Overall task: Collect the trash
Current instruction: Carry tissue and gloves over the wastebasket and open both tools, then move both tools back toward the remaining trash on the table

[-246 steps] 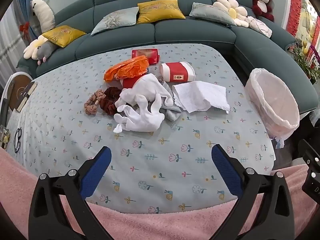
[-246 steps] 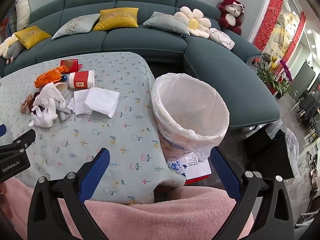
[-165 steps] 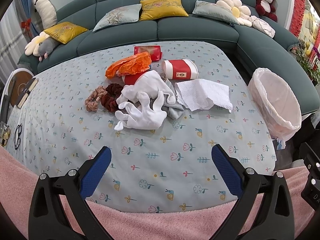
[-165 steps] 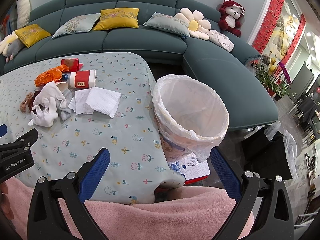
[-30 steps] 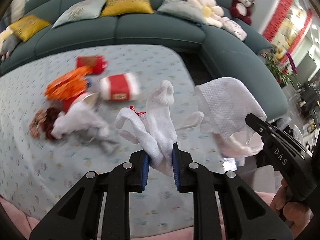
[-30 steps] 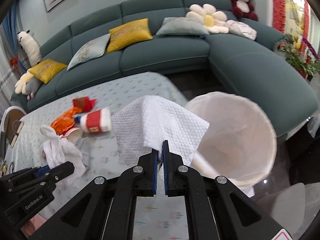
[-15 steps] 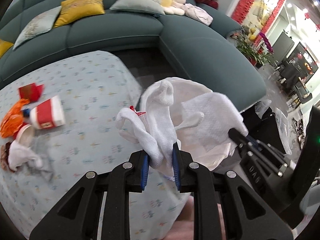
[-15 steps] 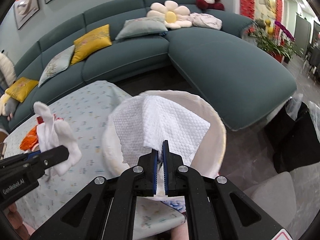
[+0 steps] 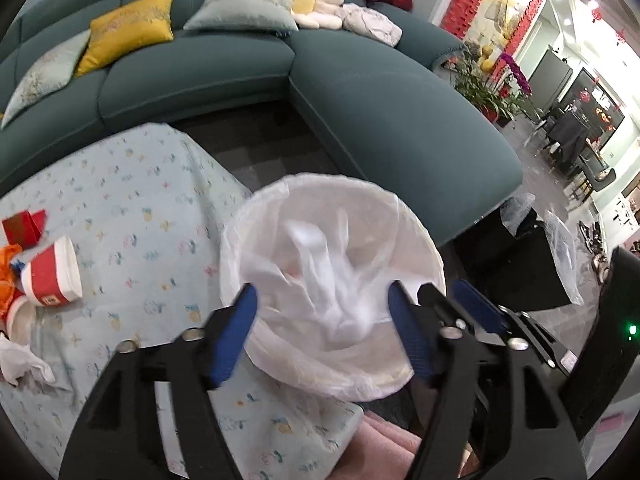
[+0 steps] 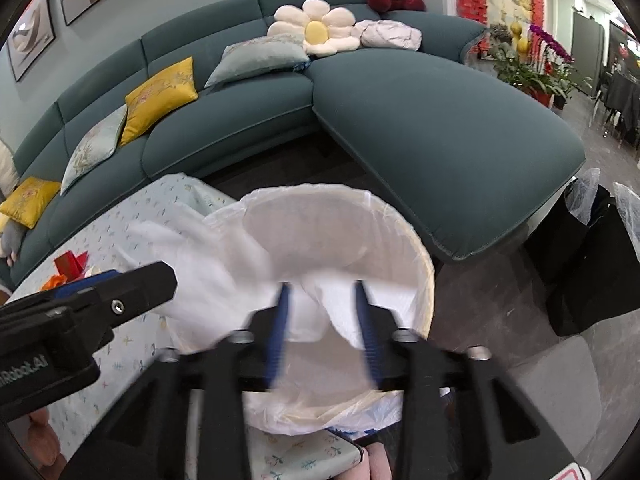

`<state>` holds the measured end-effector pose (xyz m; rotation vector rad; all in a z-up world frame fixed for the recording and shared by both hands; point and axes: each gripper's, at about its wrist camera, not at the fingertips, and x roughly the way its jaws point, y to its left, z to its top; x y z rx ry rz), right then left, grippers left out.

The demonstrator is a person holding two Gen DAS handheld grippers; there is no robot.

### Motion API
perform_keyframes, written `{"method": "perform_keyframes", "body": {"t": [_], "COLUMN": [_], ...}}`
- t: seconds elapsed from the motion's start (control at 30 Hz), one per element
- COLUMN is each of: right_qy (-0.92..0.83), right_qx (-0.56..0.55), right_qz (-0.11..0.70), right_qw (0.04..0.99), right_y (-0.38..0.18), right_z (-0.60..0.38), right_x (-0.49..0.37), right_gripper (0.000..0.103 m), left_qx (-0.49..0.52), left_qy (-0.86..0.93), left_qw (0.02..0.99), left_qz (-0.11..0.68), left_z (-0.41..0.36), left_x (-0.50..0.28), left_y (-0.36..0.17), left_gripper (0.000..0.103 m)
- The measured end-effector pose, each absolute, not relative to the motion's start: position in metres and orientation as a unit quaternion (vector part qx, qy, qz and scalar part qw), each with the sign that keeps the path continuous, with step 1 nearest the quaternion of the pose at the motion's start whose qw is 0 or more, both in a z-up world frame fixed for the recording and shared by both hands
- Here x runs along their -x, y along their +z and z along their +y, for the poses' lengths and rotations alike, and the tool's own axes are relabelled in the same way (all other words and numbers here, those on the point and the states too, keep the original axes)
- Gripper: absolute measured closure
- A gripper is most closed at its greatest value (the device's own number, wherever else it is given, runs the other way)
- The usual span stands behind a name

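Observation:
My left gripper [image 9: 322, 320] is open above the white-lined trash bin [image 9: 256, 216]. The white glove [image 9: 328, 280] is loose of its fingers and blurred, dropping into the bin. My right gripper [image 10: 322, 320] is open over the same bin [image 10: 408, 232], and the white paper towel [image 10: 320, 316] falls blurred between its fingers. The glove shows blurred in the right wrist view [image 10: 208, 276], by the left gripper's body [image 10: 80, 304]. On the flowered tablecloth [image 9: 132, 200] remain a red paper cup [image 9: 52, 272], an orange wrapper [image 9: 8, 264] and a red packet [image 9: 24, 228].
A teal sectional sofa [image 9: 380, 112] with cushions curves behind the table and bin. Another white glove piece [image 9: 20, 364] lies at the table's left edge. Black bags [image 10: 592, 256] stand on the floor to the right. A pink blanket [image 9: 384, 440] lies below.
Both grippers have opened over the bin. The glove has left the left gripper and the paper towel has left the right gripper, both falling into the bin.

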<state>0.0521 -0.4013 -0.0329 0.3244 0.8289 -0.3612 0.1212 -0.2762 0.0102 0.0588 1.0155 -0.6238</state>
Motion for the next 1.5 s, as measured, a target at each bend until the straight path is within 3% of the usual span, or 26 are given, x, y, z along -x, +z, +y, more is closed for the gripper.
{"method": "perform_keyframes", "body": {"t": [0.47,1.03,1.23,1.5], "right_qy": [-0.171,-0.069,-0.042,-0.009], "right_qx": [-0.146,-0.108,-0.106,-0.095], "right_qz": [0.377,0.393,0.404,0.421], "right_qw": [0.898,0.911,0.908,0.902], "right_y": [-0.003,0.02,0.022,0.018], "right_z": [-0.379,-0.251,-0.208,-0.152], "right_x": [-0.046,-0.049,-0.052,-0.065], "right_gripper": [0.049,0.048,0.048,0.048], "left_qx": [0.002,0.04,0.052,0.067], "left_qy": [-0.247,-0.115,-0.075,-0.017], "left_qw": [0.843,0.867,0.872,0.869], "left_qz": [0.478,0.483,0.481,0.491], "left_z": [-0.21,-0.037,0.019,0.085], "left_x": [-0.12,-0.104,-0.102,-0.106], "left_y": [0.022,0.023,0.026,0.013], "left_gripper": [0.037,0.037,0.029,0.028]}}
